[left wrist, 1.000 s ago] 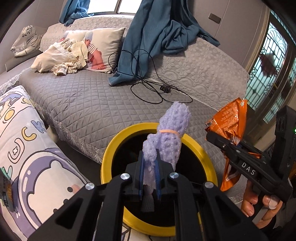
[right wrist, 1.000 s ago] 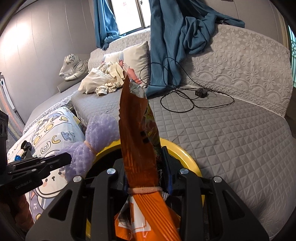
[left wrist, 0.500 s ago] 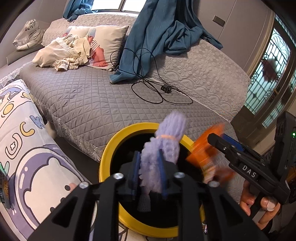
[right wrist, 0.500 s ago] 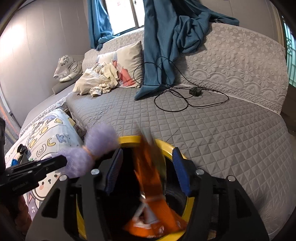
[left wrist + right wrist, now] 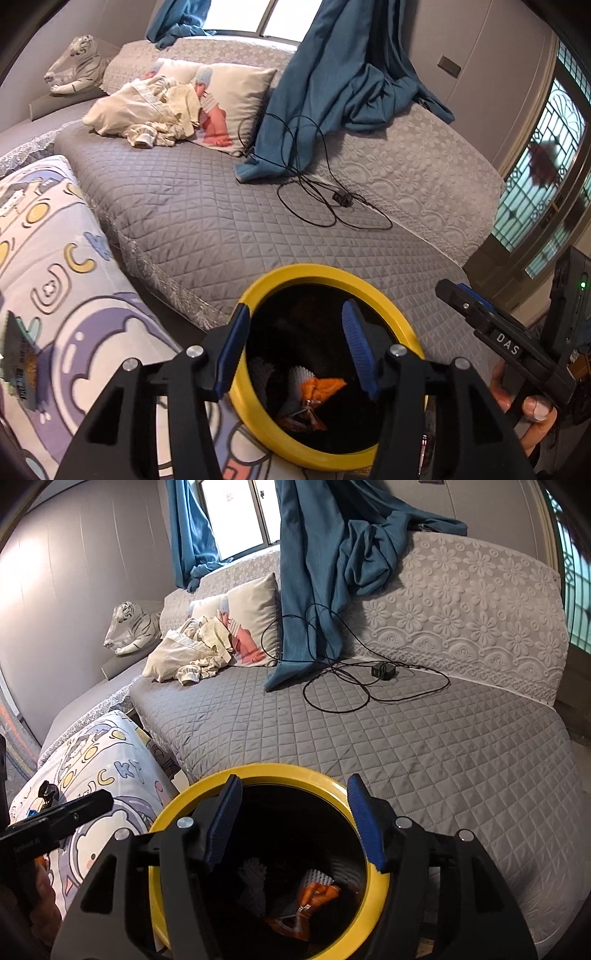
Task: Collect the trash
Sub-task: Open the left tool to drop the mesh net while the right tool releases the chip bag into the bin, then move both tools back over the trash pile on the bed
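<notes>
A black bin with a yellow rim (image 5: 325, 269) (image 5: 280, 770) stands against the sofa's front edge. At its bottom lie an orange snack wrapper (image 5: 321, 386) (image 5: 317, 890) and a pale purple foam roll (image 5: 260, 369) (image 5: 255, 871). My left gripper (image 5: 294, 306) hangs over the bin mouth; its jaws are opening and nothing is between them. My right gripper (image 5: 294, 780) also hovers over the bin, open and empty. Each gripper shows from the side in the other's view: the right one (image 5: 448, 291) at the right edge, the left one (image 5: 103, 797) at the lower left.
A grey quilted sofa (image 5: 207, 214) carries a black cable with a charger (image 5: 341, 199), a hanging blue curtain (image 5: 325, 96), a pillow with crumpled clothes (image 5: 155, 110) and a toy tiger (image 5: 77, 62). A cartoon-print cushion (image 5: 55, 295) lies left of the bin.
Both grippers opened. The purple foam roll left the left jaws and the orange wrapper left the right jaws; both dropped into the bin.
</notes>
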Demonstrator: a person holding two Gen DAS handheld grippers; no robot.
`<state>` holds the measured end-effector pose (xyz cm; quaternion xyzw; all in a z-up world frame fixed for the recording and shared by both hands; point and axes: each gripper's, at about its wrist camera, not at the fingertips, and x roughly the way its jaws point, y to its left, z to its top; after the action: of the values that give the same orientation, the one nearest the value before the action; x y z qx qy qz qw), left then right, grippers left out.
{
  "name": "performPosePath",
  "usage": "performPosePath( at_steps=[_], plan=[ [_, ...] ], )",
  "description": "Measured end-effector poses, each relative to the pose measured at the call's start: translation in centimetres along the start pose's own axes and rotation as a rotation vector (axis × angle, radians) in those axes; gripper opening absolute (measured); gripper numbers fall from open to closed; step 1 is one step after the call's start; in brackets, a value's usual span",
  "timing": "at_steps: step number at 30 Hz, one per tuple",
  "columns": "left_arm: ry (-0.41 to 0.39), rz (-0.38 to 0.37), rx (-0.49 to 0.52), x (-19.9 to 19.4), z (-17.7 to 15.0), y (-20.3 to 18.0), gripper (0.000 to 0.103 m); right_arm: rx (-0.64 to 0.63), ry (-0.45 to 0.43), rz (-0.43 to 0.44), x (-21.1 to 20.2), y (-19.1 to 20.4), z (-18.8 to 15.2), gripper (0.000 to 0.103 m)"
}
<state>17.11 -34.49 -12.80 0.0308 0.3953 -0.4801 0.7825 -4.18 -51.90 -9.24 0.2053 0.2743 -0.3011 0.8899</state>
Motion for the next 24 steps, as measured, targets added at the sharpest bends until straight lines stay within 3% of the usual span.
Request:
performPosePath(
  at_steps=[11,24],
  plan=[
    [-0.111,0.099,-0.036,-7.1,0.5,3.9,0.050,-0.072,-0.038,0.092,-1.9,4.7,0.9,0.056],
    [-0.231,0.299,-0.094,-17.4,-0.8,10.4,0.050,-0.194,-0.060,0.255,-3.6,13.8,1.0,0.057]
  ],
)
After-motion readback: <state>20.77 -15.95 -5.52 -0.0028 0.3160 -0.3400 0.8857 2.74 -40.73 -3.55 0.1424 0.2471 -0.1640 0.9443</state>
